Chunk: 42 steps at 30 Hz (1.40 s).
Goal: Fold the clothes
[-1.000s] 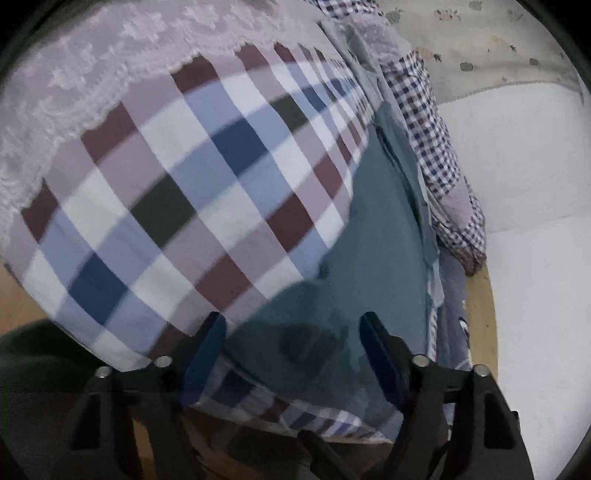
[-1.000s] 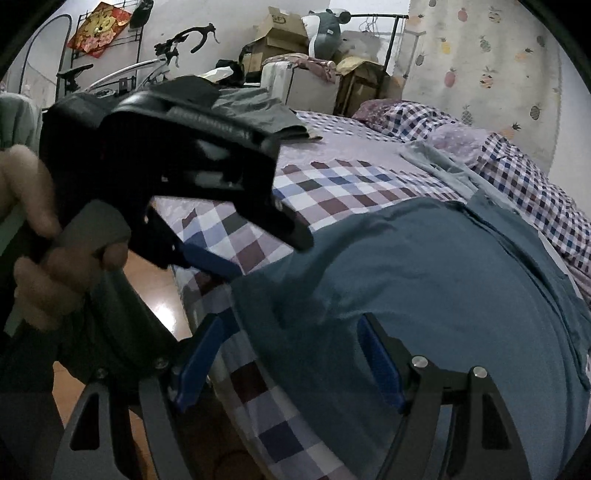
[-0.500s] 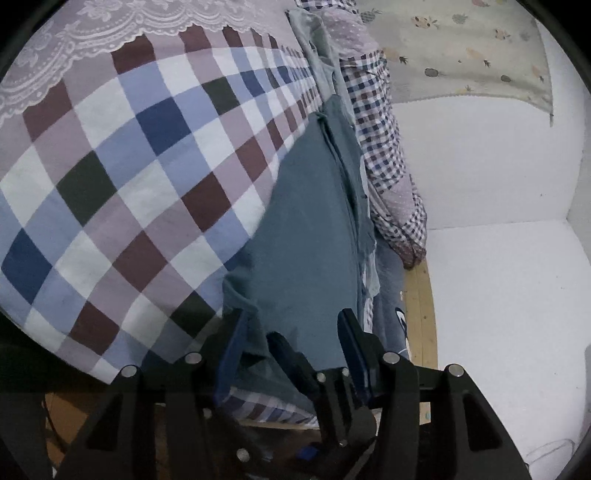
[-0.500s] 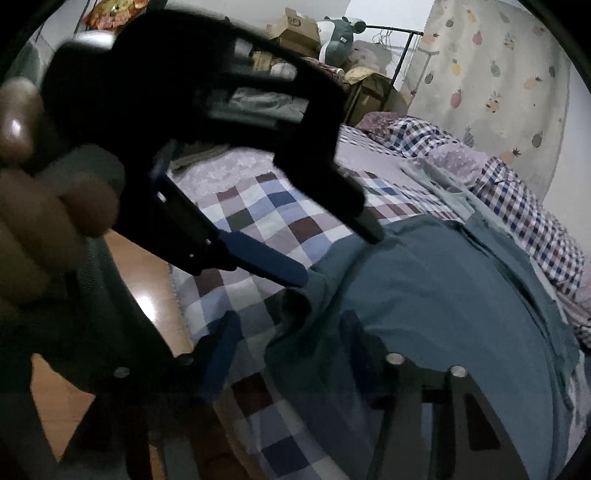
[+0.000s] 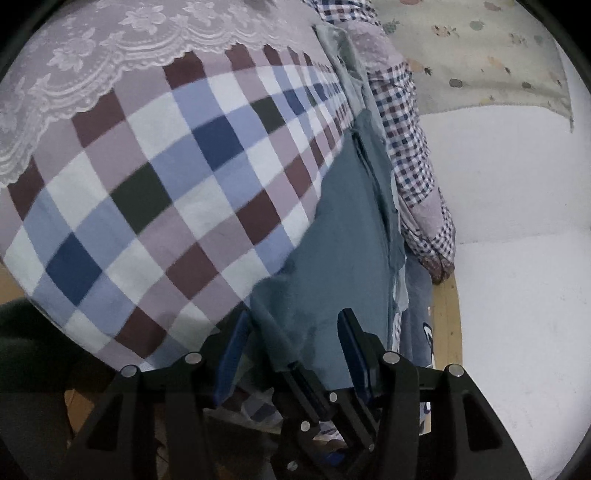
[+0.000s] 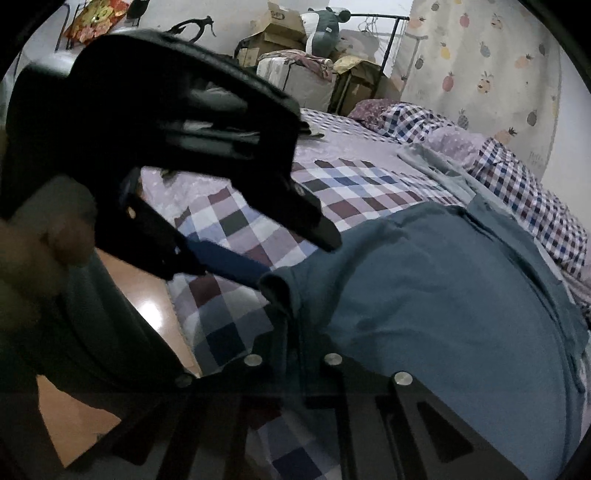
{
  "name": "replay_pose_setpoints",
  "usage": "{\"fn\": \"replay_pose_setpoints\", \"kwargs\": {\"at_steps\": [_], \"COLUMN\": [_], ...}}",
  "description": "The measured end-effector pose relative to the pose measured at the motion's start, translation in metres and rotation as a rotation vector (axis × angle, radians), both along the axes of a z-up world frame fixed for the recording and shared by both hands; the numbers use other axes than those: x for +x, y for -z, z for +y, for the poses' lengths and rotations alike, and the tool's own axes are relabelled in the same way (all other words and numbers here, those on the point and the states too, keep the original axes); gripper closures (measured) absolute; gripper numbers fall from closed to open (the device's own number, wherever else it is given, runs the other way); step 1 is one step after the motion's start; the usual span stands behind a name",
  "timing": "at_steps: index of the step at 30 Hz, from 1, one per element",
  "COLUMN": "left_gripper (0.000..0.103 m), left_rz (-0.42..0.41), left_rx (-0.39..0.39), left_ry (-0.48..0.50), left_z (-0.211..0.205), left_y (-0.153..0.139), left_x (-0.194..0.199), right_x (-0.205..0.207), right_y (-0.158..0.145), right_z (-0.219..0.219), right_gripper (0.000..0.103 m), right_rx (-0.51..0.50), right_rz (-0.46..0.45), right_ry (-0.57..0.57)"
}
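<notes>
— Teal shirt (image 6: 443, 295) lies on the checked bedspread (image 5: 166, 192); the right tongs (image 6: 291, 354), wide a second ago, have pinched its near hem

— And the left tongs (image 5: 291, 347)?

— Half open astride that hem, not pressing. Lifting for the fold looks next. Boxes (image 6: 277, 33) are stacked beyond the bed

The teal cloth garment (image 6: 443, 295) ahead of the gripper looks soft, matt and lightly creased. Under it, the checked cotton bedspread (image 5: 177, 206) is smooth and dull, and its pale lace border (image 5: 92, 70) farther off is raised and patterned. Left of the gripper, the orange wooden floor (image 6: 147, 306) shines glossily. The black plastic gripper frame (image 5: 399, 406) looks matt, with bright metal screws.
</notes>
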<state>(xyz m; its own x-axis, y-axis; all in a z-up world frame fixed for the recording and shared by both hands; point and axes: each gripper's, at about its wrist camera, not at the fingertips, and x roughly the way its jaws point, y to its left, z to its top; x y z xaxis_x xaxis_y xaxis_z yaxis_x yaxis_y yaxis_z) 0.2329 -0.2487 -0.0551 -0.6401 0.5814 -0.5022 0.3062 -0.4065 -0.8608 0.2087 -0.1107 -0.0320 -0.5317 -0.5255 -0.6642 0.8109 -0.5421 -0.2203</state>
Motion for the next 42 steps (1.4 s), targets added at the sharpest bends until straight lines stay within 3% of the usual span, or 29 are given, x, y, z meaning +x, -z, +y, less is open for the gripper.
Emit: {"fn": "replay_pose_setpoints", "kwargs": {"at_steps": [14, 18, 19, 21, 22, 23, 25, 31, 34, 36, 38, 40, 42], "left_gripper": [0.051, 0.086, 0.09, 0.097, 0.098, 0.099, 0.099, 0.1, 0.1, 0.1, 0.1, 0.095, 0.076], "left_rz": [-0.005, 0.008, 0.004, -0.003, 0.004, 0.011, 0.023, 0.024, 0.017, 0.014, 0.006, -0.014, -0.03], "left_rx": [0.011, 0.013, 0.011, 0.007, 0.006, 0.009, 0.014, 0.027, 0.041, 0.05, 0.049, 0.047, 0.042], "left_ry": [0.004, -0.01, -0.014, -0.022, -0.031, -0.039, -0.054, -0.089, -0.1, -0.102, -0.105, -0.099, -0.087], "left_z": [0.009, 0.007, 0.006, 0.005, 0.005, 0.003, -0.002, -0.008, -0.008, -0.01, -0.011, -0.012, -0.011], "left_y": [-0.001, -0.004, -0.003, -0.003, -0.005, -0.006, -0.007, -0.01, -0.009, -0.007, -0.006, -0.004, -0.001], "left_x": [0.011, 0.015, 0.016, 0.018, 0.018, 0.021, 0.026, 0.029, 0.026, 0.026, 0.026, 0.027, 0.028], "right_x": [0.02, 0.025, 0.025, 0.026, 0.025, 0.024, 0.025, 0.044, 0.044, 0.043, 0.042, 0.044, 0.046], "right_y": [-0.008, -0.005, -0.004, -0.002, 0.0, 0.001, 0.001, -0.002, -0.002, 0.0, 0.003, 0.002, 0.0], "right_z": [0.004, 0.009, 0.011, 0.014, 0.016, 0.017, 0.019, 0.013, 0.005, -0.003, -0.008, -0.008, -0.008], "right_gripper": [0.101, 0.101, 0.1, 0.094, 0.085, 0.069, 0.05, 0.047, 0.049, 0.058, 0.103, 0.101, 0.102], "right_rx": [-0.033, -0.036, -0.029, -0.013, -0.004, 0.002, 0.01, 0.023, 0.045, 0.07, 0.096, 0.095, 0.087], "right_rz": [-0.002, -0.011, -0.009, 0.005, 0.016, 0.027, 0.06, 0.188, 0.236, 0.263, 0.271, 0.268, 0.267], "right_ry": [-0.028, -0.031, -0.026, -0.01, 0.002, 0.013, 0.033, 0.027, 0.015, 0.005, 0.001, -0.008, -0.019]}}
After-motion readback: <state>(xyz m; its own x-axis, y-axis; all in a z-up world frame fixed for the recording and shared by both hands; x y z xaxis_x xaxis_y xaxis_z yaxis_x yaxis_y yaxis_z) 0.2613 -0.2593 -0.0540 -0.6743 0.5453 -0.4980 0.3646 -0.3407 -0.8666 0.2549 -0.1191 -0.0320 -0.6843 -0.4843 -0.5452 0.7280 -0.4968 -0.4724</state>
